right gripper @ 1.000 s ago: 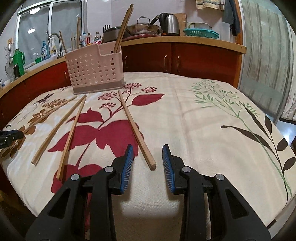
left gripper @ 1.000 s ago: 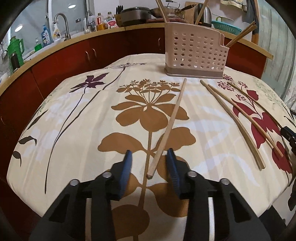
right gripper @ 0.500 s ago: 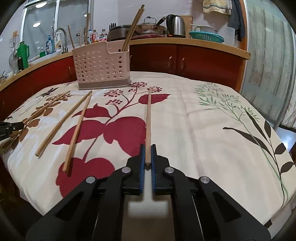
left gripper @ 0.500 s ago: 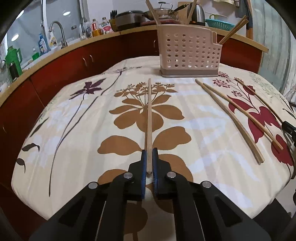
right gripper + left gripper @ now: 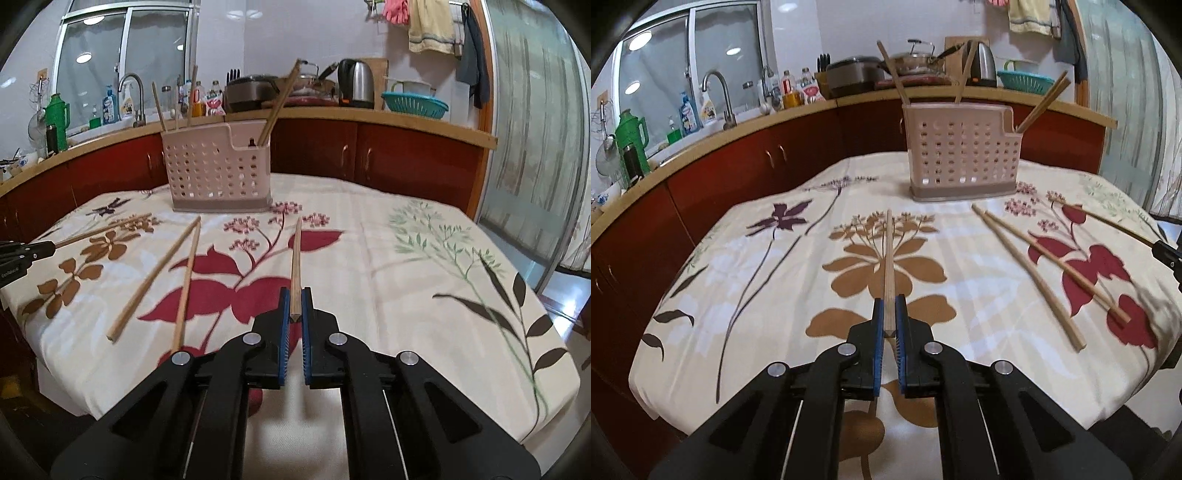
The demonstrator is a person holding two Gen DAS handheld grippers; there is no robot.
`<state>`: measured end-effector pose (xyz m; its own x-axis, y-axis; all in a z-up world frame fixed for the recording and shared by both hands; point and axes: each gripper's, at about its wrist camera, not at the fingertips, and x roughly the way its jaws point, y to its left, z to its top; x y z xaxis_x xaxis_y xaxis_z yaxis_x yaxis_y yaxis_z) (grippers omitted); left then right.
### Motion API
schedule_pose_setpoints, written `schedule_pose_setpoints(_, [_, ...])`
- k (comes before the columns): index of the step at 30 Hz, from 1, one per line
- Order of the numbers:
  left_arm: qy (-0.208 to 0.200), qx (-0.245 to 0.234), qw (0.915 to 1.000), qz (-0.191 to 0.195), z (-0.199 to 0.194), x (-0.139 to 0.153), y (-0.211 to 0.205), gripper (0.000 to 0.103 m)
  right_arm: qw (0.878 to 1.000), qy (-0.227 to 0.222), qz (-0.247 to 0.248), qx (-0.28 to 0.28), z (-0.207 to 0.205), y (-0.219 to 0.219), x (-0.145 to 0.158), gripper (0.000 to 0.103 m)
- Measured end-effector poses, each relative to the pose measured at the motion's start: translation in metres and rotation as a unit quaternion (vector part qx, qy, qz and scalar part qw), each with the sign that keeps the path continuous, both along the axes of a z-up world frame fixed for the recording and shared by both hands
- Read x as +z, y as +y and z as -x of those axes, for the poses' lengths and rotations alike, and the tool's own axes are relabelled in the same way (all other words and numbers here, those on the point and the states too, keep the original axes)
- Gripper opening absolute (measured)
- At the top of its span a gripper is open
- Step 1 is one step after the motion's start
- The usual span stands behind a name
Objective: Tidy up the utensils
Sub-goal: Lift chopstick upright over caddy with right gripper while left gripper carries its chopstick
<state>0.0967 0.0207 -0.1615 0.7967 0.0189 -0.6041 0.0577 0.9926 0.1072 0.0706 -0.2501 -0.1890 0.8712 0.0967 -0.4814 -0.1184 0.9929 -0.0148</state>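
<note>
My left gripper is shut on the near end of a wooden chopstick that points straight ahead, lifted above the flowered tablecloth. My right gripper is likewise shut on another wooden chopstick, also raised and pointing forward. A pink perforated utensil holder stands at the far side of the table with several chopsticks upright in it. Two loose chopsticks lie on the cloth between the two grippers. At the left edge of the right wrist view the left gripper shows.
The table is covered by a cream cloth with brown and red flowers. Behind it runs a red-fronted counter with a sink tap, bottles, a green flask, pots, a kettle and a teal basket. A sliding door stands at the right.
Both grippers closed from open onto the chopstick ends, each stick swinging straight in line with its jaws. Both then rose off the cloth, lifting the sticks.
</note>
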Motion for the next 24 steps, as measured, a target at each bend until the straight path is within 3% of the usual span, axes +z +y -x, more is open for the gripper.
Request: schedule_pose_setpoints(24, [-0.113, -0.010, 0.9933, 0.020, 0.044, 0.074, 0.004, 0.007, 0.996, -0.089, 0.000, 0.018, 0.036, 0.017, 0.076, 0.006])
